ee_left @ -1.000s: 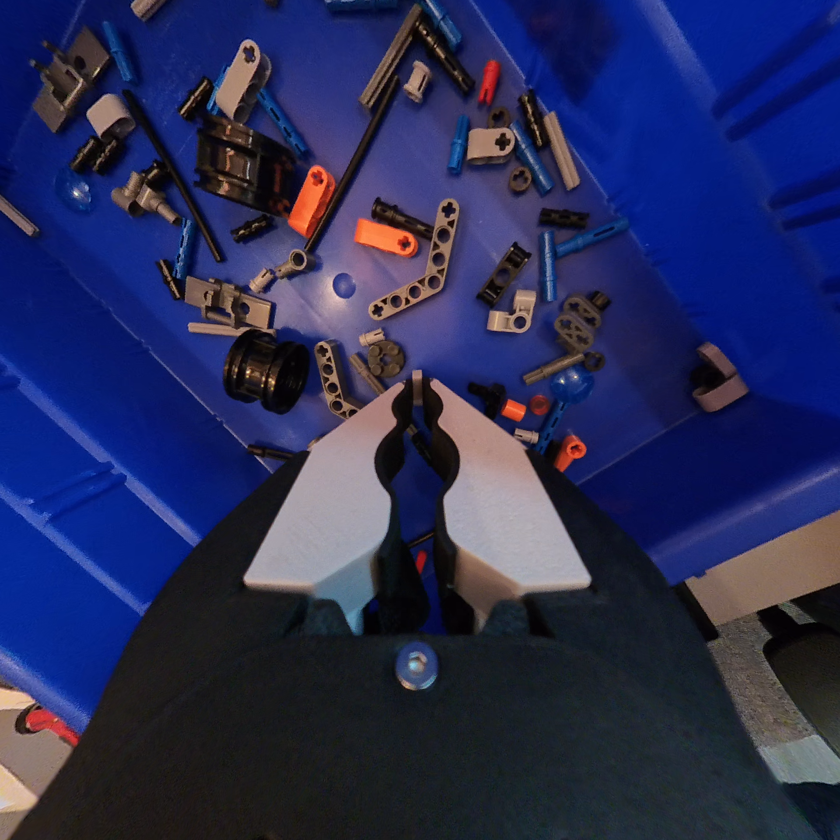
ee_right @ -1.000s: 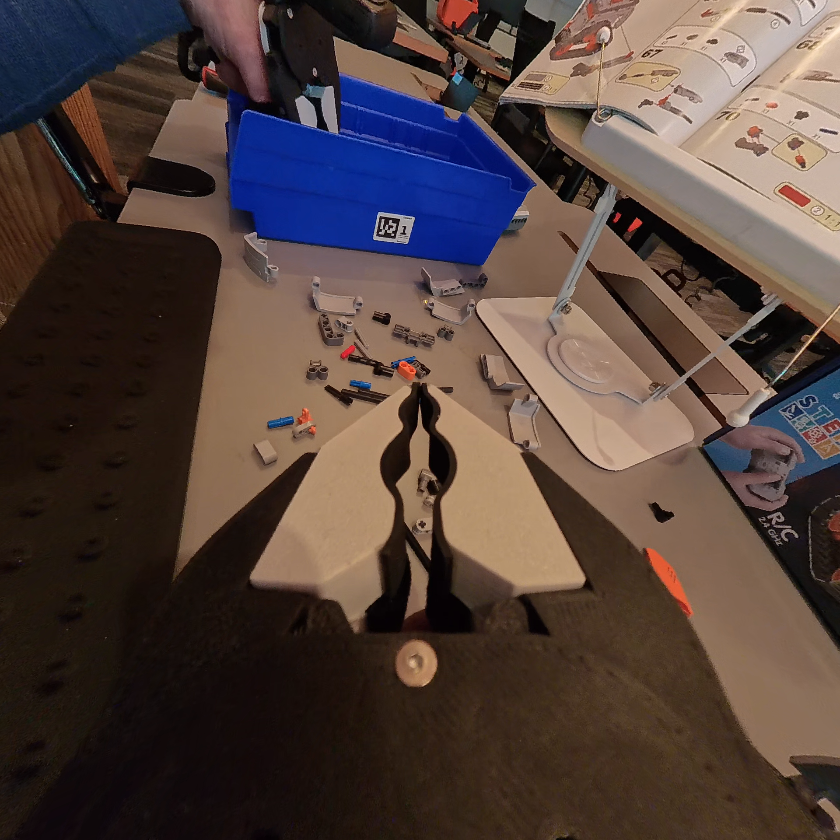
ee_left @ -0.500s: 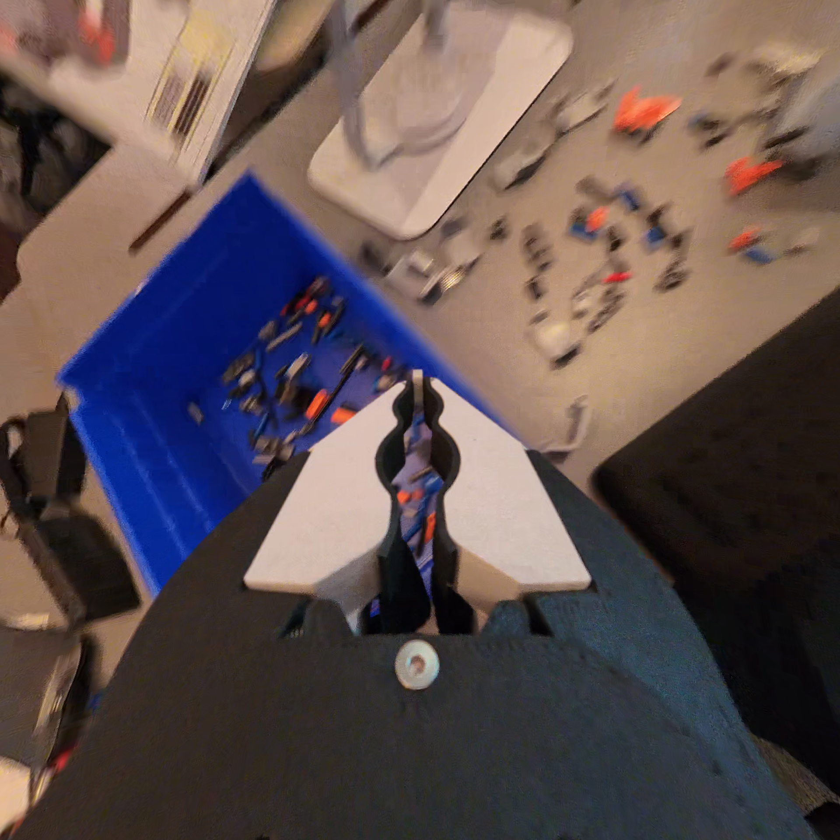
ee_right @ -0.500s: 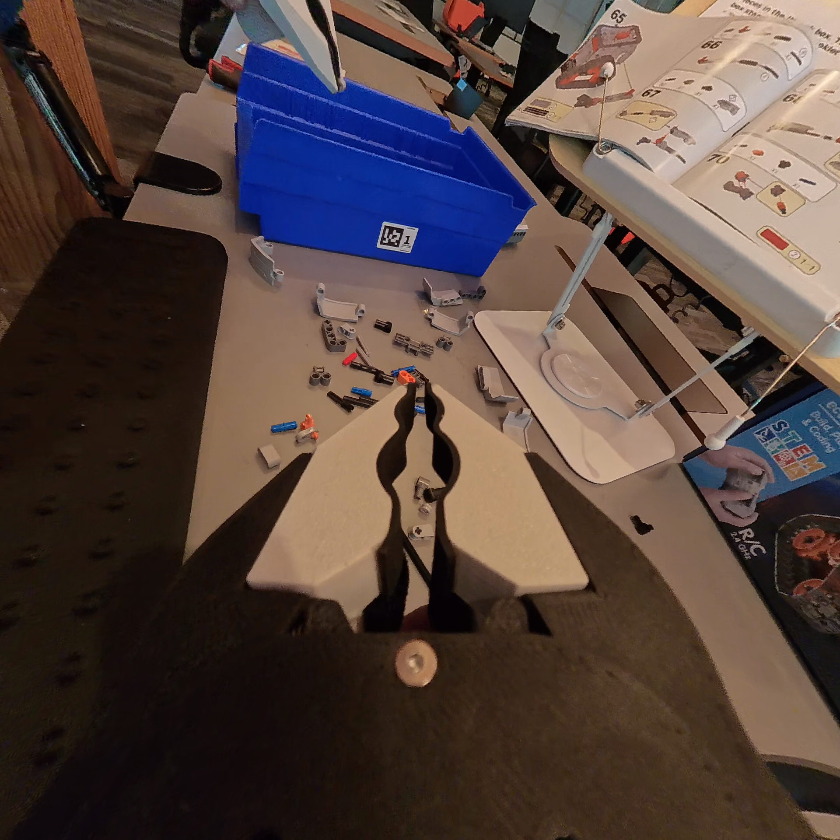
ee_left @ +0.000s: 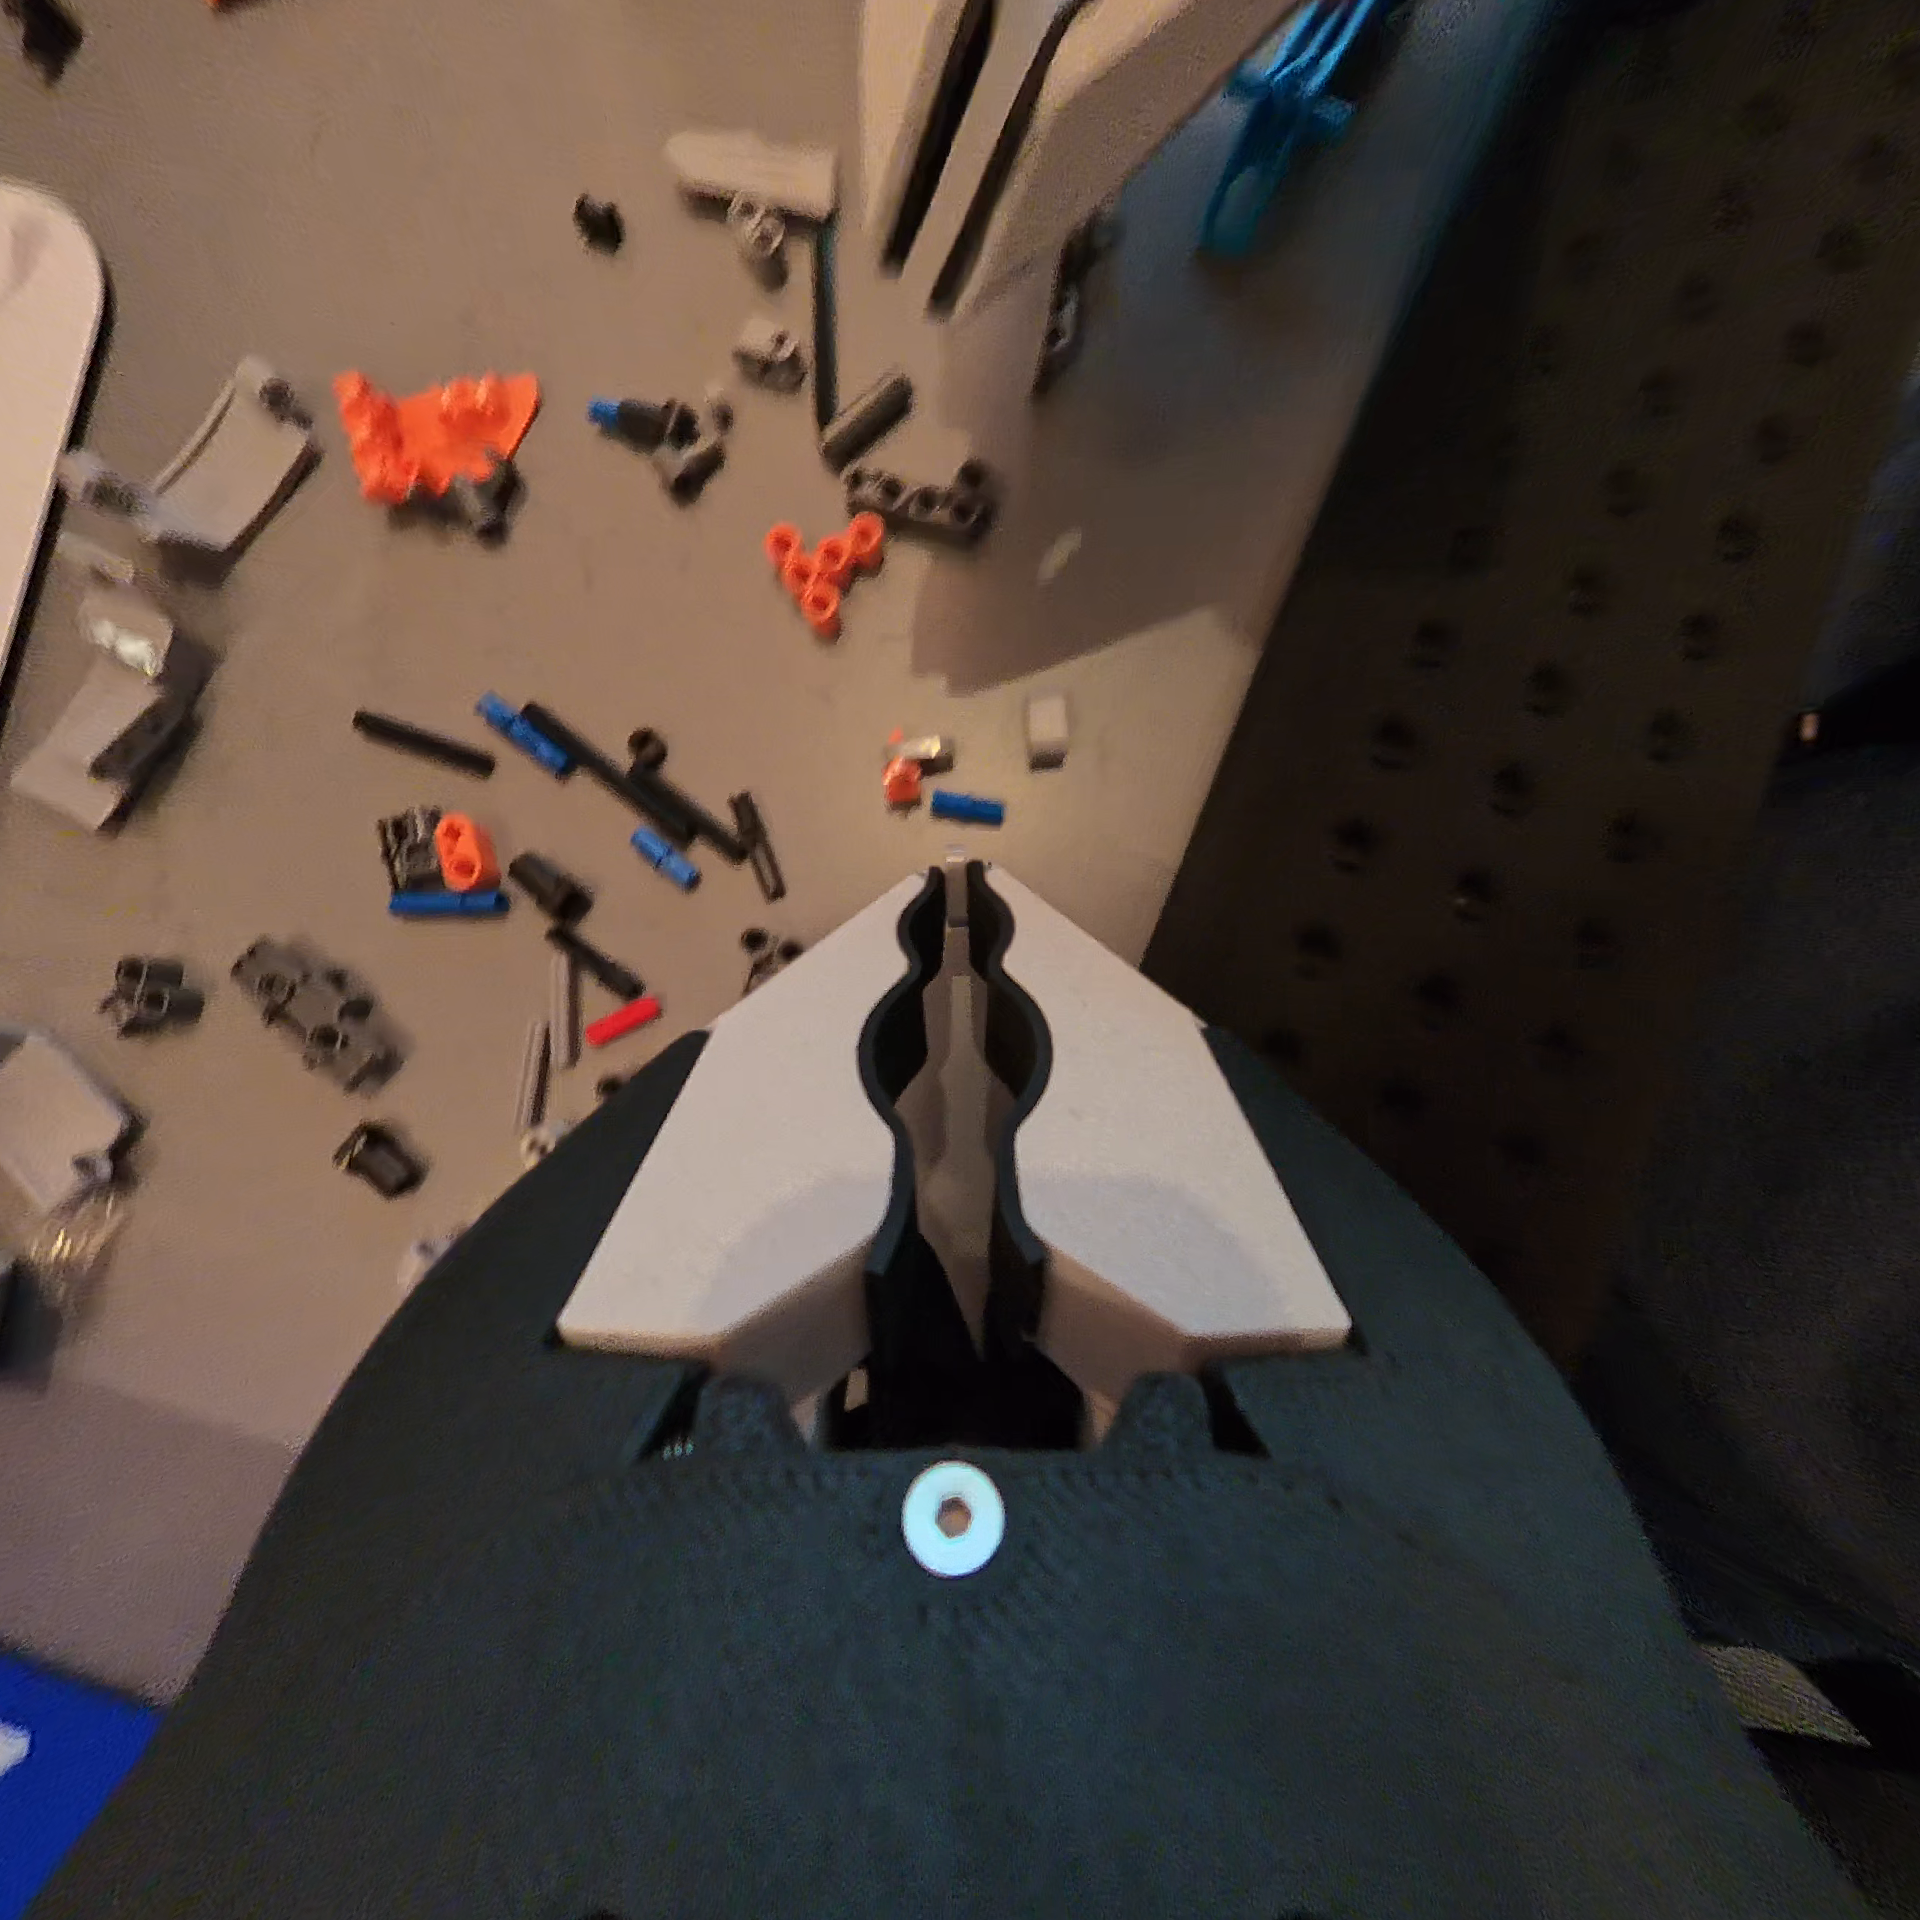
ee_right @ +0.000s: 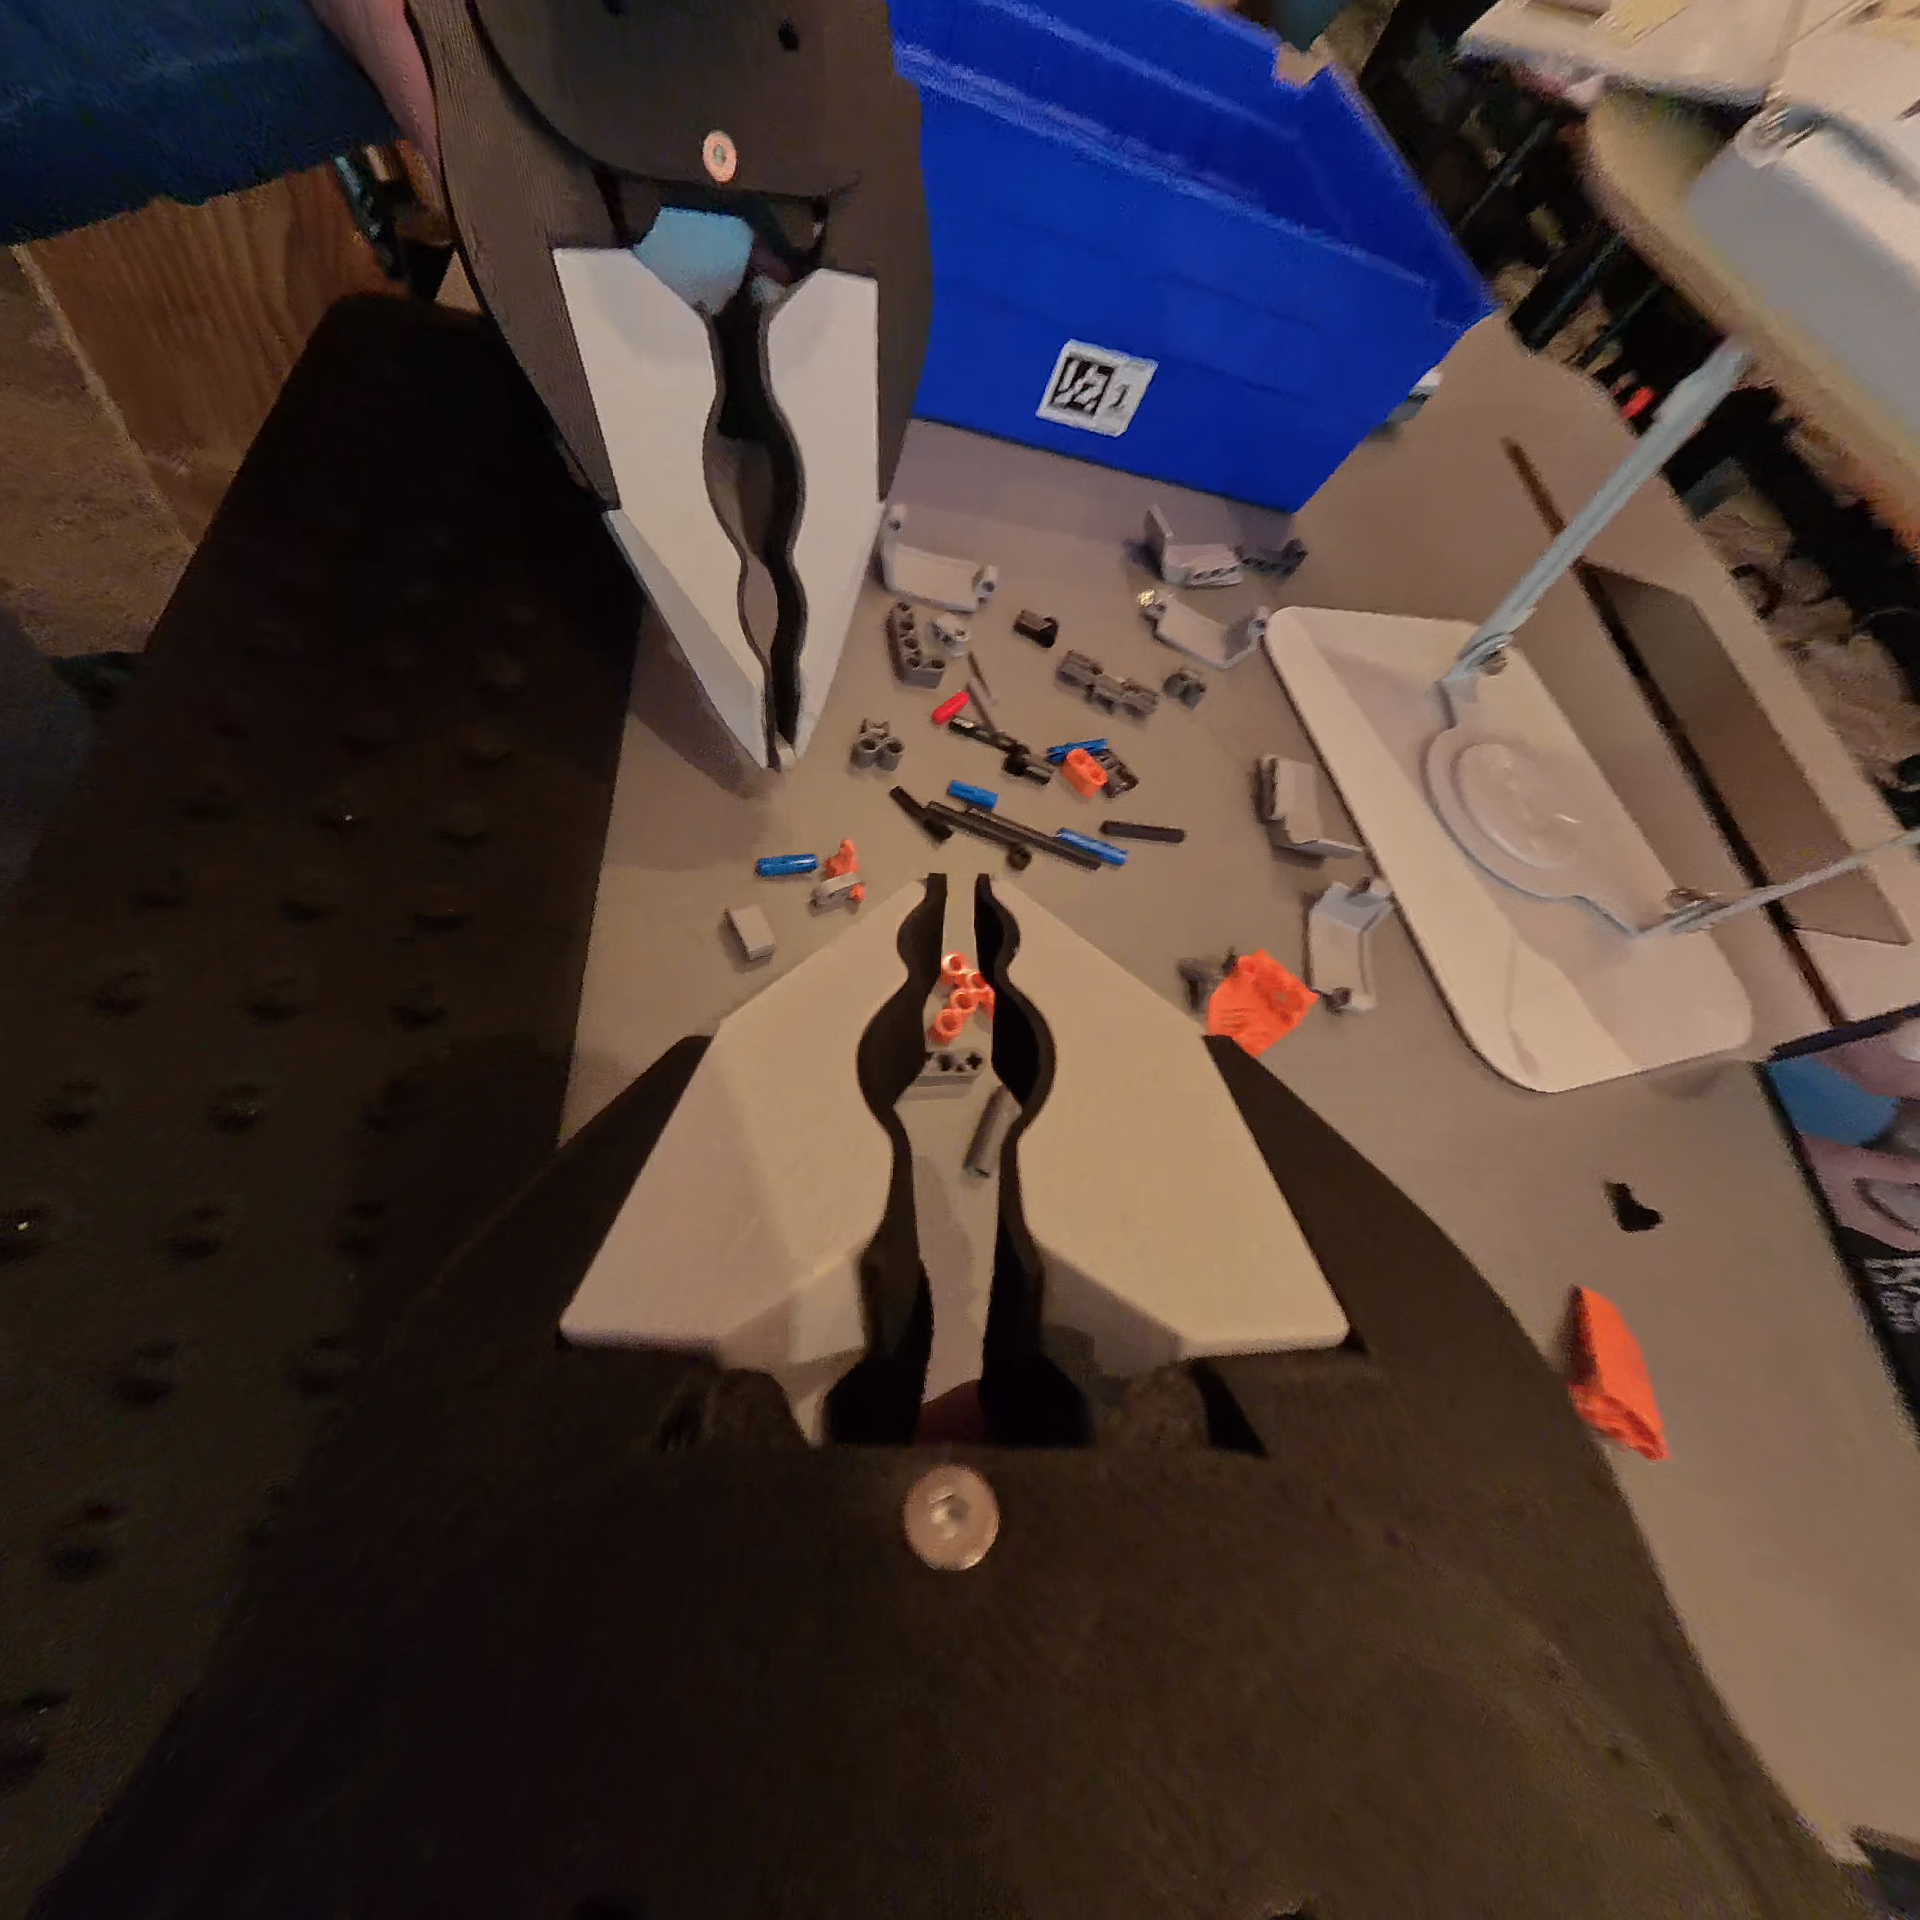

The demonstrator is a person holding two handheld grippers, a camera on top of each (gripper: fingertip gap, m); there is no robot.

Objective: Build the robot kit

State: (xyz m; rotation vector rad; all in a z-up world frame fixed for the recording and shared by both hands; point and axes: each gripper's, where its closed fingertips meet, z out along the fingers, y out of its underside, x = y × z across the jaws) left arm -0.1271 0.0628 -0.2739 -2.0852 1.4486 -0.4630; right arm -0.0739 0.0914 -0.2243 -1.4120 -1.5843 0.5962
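Left jaws: a thin pale sliver (ee_left: 957, 858) sat between the tips; too small to identify
Blue bin (ee_right: 1164, 239): interior hidden; top cropped
Small parts (ee_left: 665, 769): motion-blurred

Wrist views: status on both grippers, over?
Left gripper shut on a small grey part, tips down beside the black mat. Right gripper barely open, empty, above an orange connector. Loose pieces scattered between them.
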